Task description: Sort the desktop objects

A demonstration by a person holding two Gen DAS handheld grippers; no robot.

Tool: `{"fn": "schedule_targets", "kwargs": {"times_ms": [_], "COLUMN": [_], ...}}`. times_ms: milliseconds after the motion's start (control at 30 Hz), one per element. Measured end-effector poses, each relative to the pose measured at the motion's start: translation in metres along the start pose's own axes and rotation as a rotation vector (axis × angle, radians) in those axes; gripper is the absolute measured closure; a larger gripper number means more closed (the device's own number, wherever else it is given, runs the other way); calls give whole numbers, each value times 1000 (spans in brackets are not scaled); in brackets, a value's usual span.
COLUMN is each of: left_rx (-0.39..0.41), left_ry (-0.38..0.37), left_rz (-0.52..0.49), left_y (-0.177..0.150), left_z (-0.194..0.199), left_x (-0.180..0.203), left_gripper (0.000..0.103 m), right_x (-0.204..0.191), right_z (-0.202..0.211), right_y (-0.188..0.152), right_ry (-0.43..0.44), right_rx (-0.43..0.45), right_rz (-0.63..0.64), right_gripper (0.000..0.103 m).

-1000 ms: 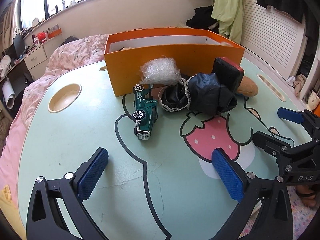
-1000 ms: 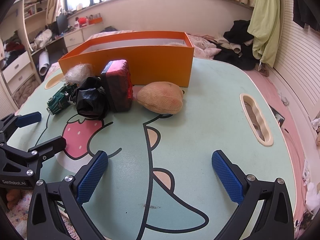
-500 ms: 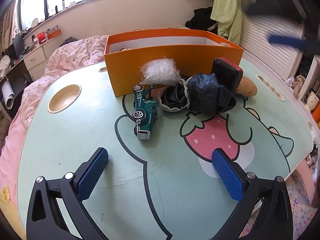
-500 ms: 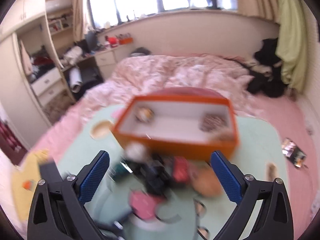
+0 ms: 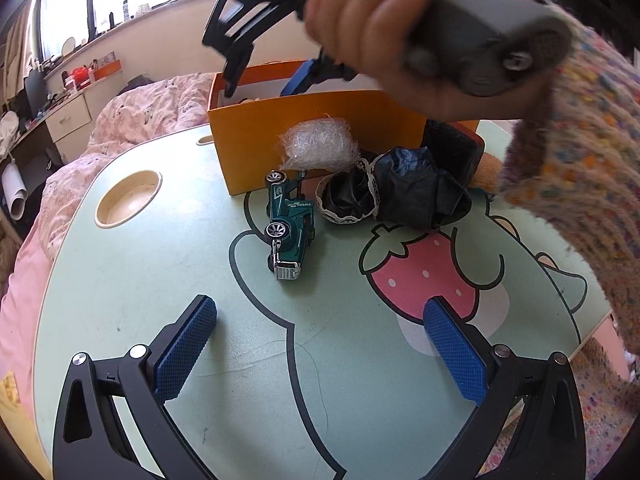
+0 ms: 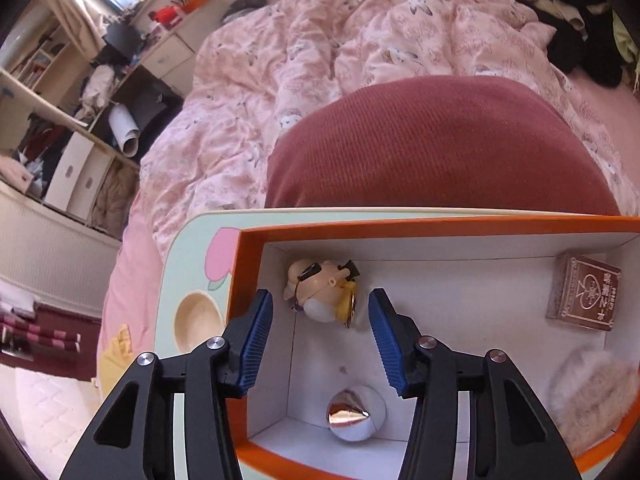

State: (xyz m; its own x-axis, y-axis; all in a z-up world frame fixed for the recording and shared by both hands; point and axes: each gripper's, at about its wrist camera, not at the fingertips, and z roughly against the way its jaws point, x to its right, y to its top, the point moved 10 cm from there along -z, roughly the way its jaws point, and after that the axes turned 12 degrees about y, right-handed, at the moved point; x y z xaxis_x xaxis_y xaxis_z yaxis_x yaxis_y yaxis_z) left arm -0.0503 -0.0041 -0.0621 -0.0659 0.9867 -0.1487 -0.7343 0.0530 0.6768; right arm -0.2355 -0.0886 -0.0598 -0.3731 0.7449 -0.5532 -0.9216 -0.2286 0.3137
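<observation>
Table (image 5: 132, 264) w/ cartoon print: left gripper (image 5: 320, 340) wide open, empty, low over it. Toy truck (image 5: 289, 226) mid-table, bubble wrap (image 5: 318, 148) & black bundle (image 5: 408, 188) right of it, against orange box (image 5: 320, 120). Right gripper (image 6: 320, 328) above box interior, jaws closing, nothing between; small figurine (image 6: 322, 290) lies below on box floor.

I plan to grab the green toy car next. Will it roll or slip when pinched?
The green toy car probably rolls: it stands on free-looking spoked wheels. Its body looks hard and glossy, so it may slip in the pads. Pinching across its sides seems safest.
</observation>
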Motion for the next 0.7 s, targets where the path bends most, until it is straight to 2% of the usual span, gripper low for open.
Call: {"fn": "schedule_targets", "kwargs": {"times_ms": [100,167,233,333,433,533,600,633,700], "left_rx": [-1,-2,-1,1,2,3,3,3,4], "left_ry": [1,-1,-2,-3,-3,-4,-4,-4,-3], "left_rz": [1,3,2,1,0,1,1,1,1], "left_y": [0,0,2,3,4,4,5,5,6], "left_z": [0,0,0,1,2,2,2,2,2], "left_x": [0,0,0,0,0,1,1,1,0], "left_gripper": [0,0,0,0,0,0,0,0,0], "right_x": [8,10,9,12,16,8,-1,-4,-9], "right_z": [-14,-18,-17,-13,1,32,62,75,101], "right_y": [0,4,5,4,4,5,1,-2,-10], "right_ry": [-21,-4,26,45,44,65,76,70,66], "right_rx": [-21,-4,5,7,51,129,197,214,263], "right_rz": [-32,-55,-65,-87,-87,-48,4,31,81], "right_gripper": [53,53,62,63,64,72,97,102,102]}}
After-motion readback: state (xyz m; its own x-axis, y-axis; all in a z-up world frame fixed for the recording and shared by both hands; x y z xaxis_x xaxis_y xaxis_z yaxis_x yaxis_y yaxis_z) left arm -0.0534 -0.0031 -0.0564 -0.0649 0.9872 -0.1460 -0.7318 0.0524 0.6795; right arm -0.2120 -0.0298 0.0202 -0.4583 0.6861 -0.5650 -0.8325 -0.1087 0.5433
